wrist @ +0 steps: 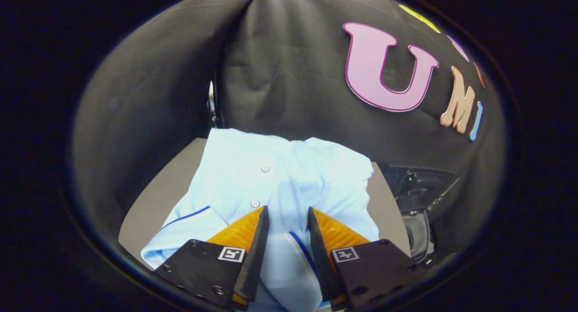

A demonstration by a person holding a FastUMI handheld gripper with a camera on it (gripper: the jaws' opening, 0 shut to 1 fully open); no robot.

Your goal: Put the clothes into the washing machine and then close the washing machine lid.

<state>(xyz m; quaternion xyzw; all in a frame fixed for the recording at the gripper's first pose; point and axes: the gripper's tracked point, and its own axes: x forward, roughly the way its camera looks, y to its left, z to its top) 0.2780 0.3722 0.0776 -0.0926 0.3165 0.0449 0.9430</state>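
Observation:
A light blue button-up shirt (271,176) with thin dark blue piping lies crumpled on a grey tabletop (153,203). My gripper (287,219) is down on the shirt's near half. Its fingers stand close together with a ridge of the cloth bunched between them, and both press on that fold. Creases in the cloth run from the fingertips toward the row of buttons. Past the table's right edge, lower than the tabletop, sits a dark machine (417,190) with a grey rounded part; I cannot make out its opening or lid.
Black cloth walls close in behind and to the left of the table, meeting at a corner seam (216,104) just beyond the shirt. Bare tabletop shows left of the shirt and in a narrow strip to its right.

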